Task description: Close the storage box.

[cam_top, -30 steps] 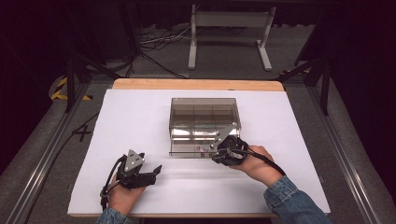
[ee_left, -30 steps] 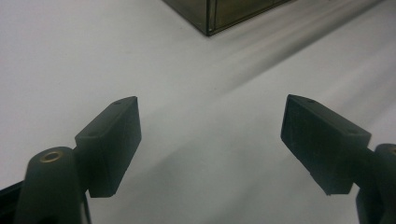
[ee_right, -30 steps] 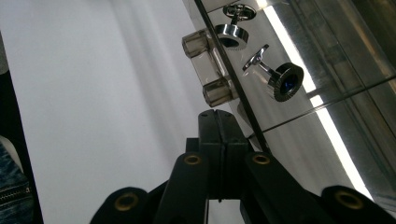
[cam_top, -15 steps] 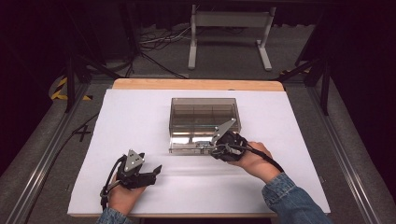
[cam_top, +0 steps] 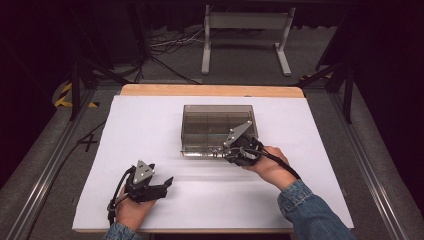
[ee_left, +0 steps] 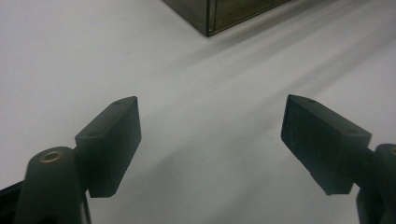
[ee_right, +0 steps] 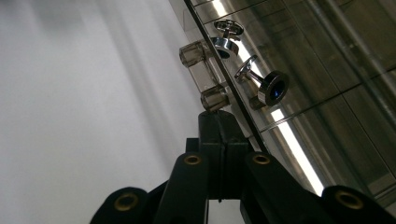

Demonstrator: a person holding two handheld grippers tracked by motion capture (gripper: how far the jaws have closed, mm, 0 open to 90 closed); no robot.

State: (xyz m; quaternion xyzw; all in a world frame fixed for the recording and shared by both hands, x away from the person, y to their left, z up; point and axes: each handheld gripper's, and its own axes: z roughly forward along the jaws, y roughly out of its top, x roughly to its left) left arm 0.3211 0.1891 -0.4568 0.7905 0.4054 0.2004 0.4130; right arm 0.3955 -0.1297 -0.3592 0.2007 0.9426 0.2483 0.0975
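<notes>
A smoky see-through box (cam_top: 218, 125) with inner compartments stands on the white table top (cam_top: 150, 130). My right gripper (cam_top: 220, 151) is shut, its tip against the box's front edge. In the right gripper view the closed jaws (ee_right: 219, 122) touch the underside of a clear handle (ee_right: 203, 70) on the lid's edge, with nothing visibly between them. Two silver cufflinks (ee_right: 268, 86) lie inside behind the wall. My left gripper (cam_top: 167, 185) rests open on the table at the front left, holding nothing (ee_left: 210, 135). A corner of the box (ee_left: 224, 14) lies well ahead of it.
A wooden strip (cam_top: 210, 90) borders the table's far edge. Metal rails (cam_top: 45, 170) run along both sides. A white stand (cam_top: 245, 30) and cables sit on the dark floor beyond.
My right gripper has edged slightly up towards the box's front. The left gripper has stayed put.
</notes>
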